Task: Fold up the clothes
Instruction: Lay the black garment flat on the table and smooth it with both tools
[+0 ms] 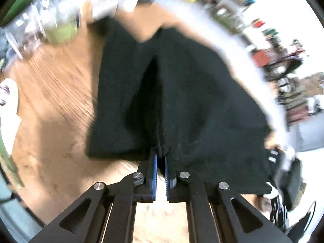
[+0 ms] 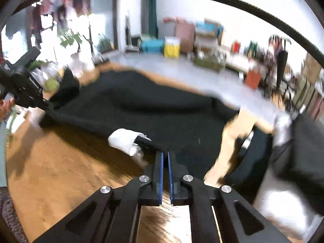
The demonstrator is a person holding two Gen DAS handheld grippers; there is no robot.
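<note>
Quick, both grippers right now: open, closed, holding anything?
Left gripper: closed on the black garment edge.
Right gripper: closed on the same garment's edge.

A wooden table (image 2: pixel 60 168) carried a black garment (image 2: pixel 154 109) spread ahead of the right gripper (image 2: pixel 165 154), with a white tag (image 2: pixel 123 139) at its near edge.

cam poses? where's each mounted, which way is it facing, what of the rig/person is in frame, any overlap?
Left wrist: on the left gripper, looking along its fingers and down at the black garment on the wooden table; the right gripper shows at the right edge.
Right wrist: on the right gripper, facing across the garment toward the room; the left gripper and a hand show at far left.
Shared: garment, table.
</note>
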